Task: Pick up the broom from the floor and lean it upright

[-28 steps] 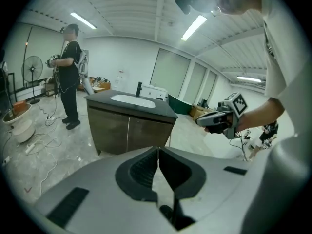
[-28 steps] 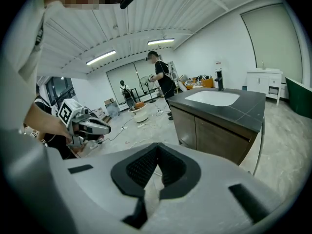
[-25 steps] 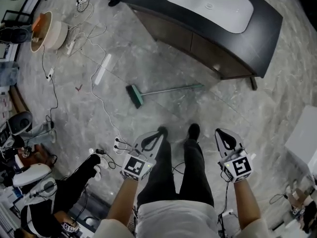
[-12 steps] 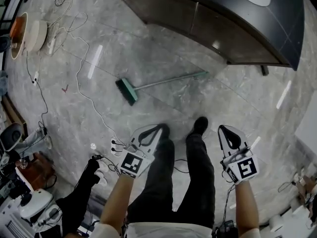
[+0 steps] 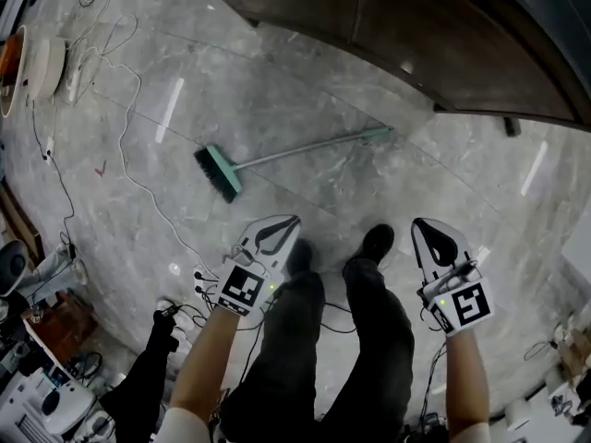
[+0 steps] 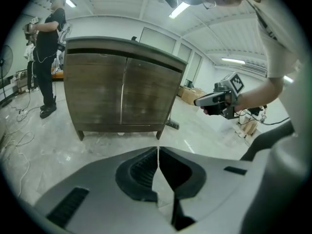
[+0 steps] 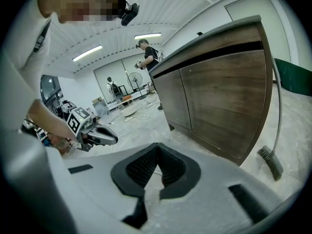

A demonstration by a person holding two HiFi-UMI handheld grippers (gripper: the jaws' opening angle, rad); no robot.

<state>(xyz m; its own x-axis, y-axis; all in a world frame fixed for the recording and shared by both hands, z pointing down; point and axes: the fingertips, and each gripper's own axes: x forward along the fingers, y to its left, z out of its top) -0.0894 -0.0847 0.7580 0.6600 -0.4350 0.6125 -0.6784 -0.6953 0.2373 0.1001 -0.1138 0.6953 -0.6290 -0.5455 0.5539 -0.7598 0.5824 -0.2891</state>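
Observation:
The broom (image 5: 277,158) lies flat on the grey marble floor, its green head (image 5: 218,173) to the left and its thin handle running right toward the cabinet. My left gripper (image 5: 294,220) hovers nearer than the broom, a little right of the head, and is shut on nothing. My right gripper (image 5: 421,224) is shut and empty too, hanging right of the person's shoes (image 5: 374,243), short of the handle's far end. The left gripper view has its jaws (image 6: 158,148) closed, with the right gripper (image 6: 214,99) beside them. The right gripper (image 7: 157,145) blocks the broom in its own view.
The dark wooden cabinet (image 5: 416,35) stands just beyond the broom. White cables (image 5: 138,183) trail over the floor at left, past a round appliance (image 5: 37,67). A second person (image 5: 148,358) is at lower left. A long-handled brush (image 7: 270,162) stands by the cabinet's end.
Both grippers have sunk toward the floor and the head view has dropped closer to it. The broom lies where it was. Both grippers stay shut.

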